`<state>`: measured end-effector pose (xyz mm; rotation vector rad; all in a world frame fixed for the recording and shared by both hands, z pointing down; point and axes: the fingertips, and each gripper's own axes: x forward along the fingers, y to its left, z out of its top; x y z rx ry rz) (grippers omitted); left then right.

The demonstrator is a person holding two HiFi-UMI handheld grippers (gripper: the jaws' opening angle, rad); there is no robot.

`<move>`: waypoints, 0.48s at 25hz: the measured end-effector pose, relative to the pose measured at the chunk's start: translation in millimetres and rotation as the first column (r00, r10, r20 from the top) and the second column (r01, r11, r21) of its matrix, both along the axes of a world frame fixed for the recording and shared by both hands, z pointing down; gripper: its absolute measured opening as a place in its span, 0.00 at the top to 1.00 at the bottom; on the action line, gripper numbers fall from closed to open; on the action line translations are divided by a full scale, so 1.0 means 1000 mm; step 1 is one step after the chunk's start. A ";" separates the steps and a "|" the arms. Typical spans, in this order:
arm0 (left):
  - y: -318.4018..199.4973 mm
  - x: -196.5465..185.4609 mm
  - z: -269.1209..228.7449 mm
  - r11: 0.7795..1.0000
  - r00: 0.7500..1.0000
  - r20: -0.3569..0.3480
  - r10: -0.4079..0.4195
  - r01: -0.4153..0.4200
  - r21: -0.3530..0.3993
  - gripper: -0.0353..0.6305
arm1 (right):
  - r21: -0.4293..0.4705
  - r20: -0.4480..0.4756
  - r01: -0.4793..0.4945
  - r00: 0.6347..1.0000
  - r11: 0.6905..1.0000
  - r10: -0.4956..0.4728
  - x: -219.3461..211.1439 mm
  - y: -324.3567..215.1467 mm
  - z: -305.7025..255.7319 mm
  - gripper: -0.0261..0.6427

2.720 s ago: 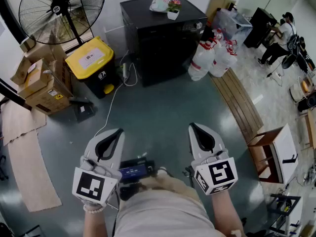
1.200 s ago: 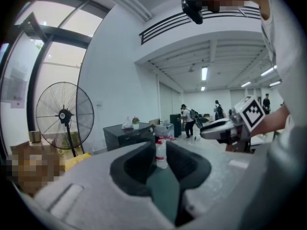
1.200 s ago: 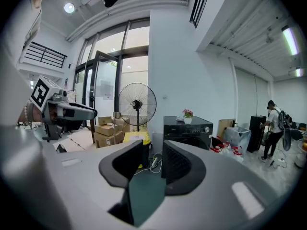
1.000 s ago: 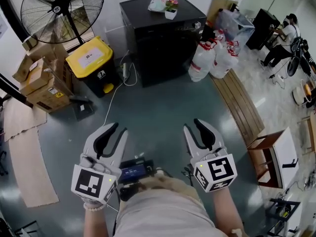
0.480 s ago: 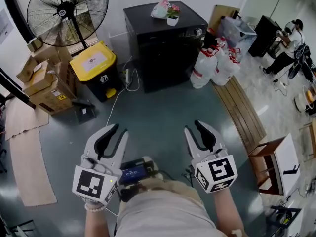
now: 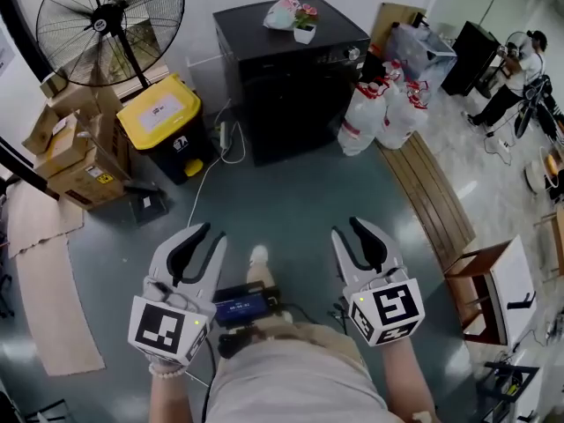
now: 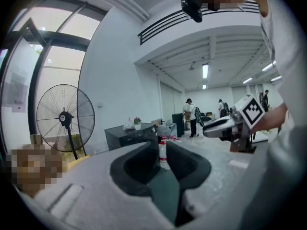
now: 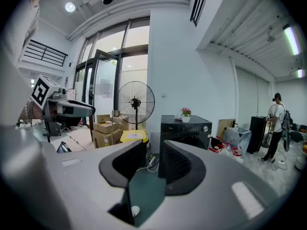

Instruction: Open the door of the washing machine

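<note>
I read the washing machine (image 6: 291, 38) door (image 6: 295, 104) as shut, far off; my left gripper (image 6: 210, 233) and right gripper (image 6: 346, 229) sit half-open, empty.

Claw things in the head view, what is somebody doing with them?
A person holds a left gripper and a right gripper, one in each hand, out over the floor. Both have their jaws apart with nothing between them. The black washing machine, with a little flower pot on top, stands ahead by the wall. Its door looks shut, and neither gripper has reached it yet.
</note>
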<state>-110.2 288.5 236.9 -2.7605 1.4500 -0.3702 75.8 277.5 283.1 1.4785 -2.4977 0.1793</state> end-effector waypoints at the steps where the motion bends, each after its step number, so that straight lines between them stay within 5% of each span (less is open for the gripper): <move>1: -0.007 -0.001 0.001 1.000 1.000 -0.001 0.004 -0.004 -0.001 0.81 | 0.001 -0.004 -0.001 1.000 1.000 0.001 -0.001 -0.007 0.001 0.79; 12: -0.093 -0.003 0.013 0.996 0.998 -0.001 0.067 -0.067 -0.053 0.81 | -0.038 -0.021 -0.036 0.999 0.999 0.035 -0.008 -0.087 0.009 0.79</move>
